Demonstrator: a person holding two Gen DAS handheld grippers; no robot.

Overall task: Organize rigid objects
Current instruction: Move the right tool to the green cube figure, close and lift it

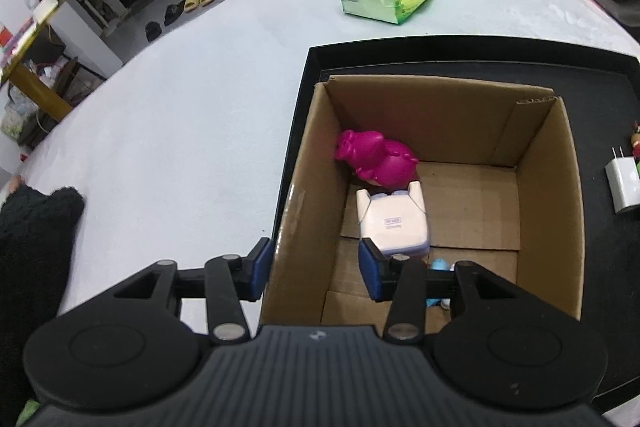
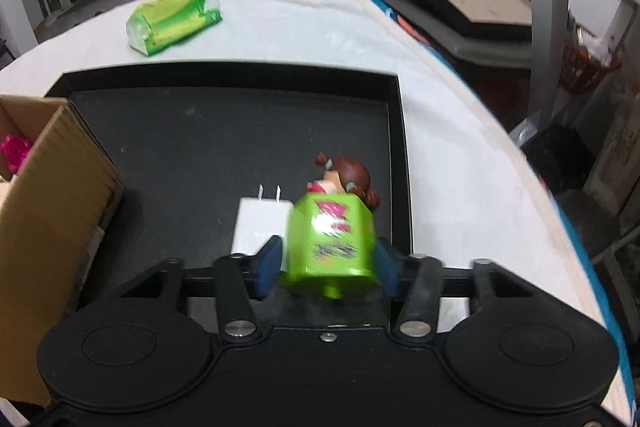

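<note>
Right gripper [image 2: 326,269] clamps green figurine [image 2: 334,239]; left gripper [image 1: 314,269] straddles cardboard box [image 1: 304,211] wall, unclamped.

Left gripper [image 1: 316,269] tilted downward, jaws apart; right gripper [image 2: 329,265], jaws clamped.

No text is legible on any object.

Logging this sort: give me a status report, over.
Left gripper open astride cardboard box wall. Right gripper around green doll toy, grip unclear. Charger beside it.
</note>
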